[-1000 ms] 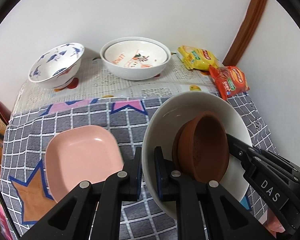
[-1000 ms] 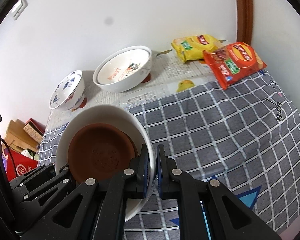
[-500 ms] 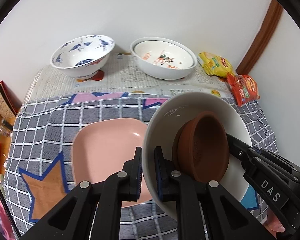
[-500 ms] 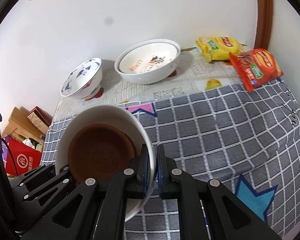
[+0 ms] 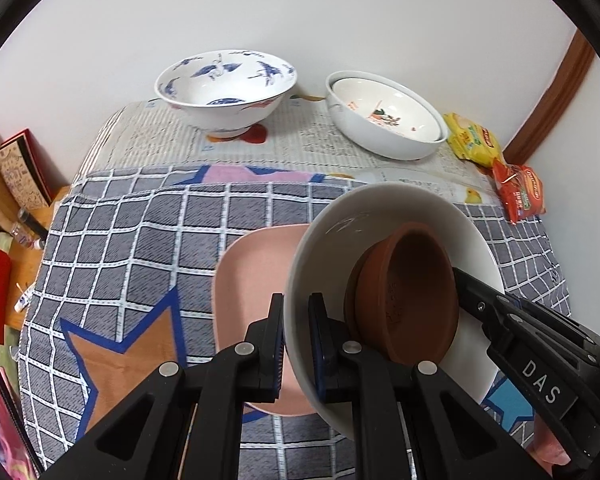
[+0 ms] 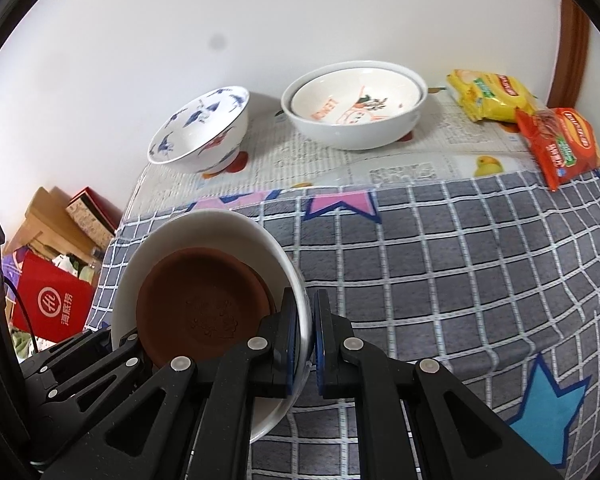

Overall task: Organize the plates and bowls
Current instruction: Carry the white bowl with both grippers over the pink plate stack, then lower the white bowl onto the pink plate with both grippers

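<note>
Bowl [image 6: 352, 108] reads "HONEY"; right gripper [image 5: 540, 384] is lettered "DAS".

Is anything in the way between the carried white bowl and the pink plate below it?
Nothing visible. The white bowl, brown dish inside, hangs partly over the pink plate, whose visible surface is bare; both tongs grip the bowl's rim.

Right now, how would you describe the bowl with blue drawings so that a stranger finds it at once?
Look at the newspaper strip along the white wall. Two bowls stand there, and the blue-patterned bowl is the left one. Unlike its neighbour, the nested white bowls, it stands empty on a narrow foot.
</note>
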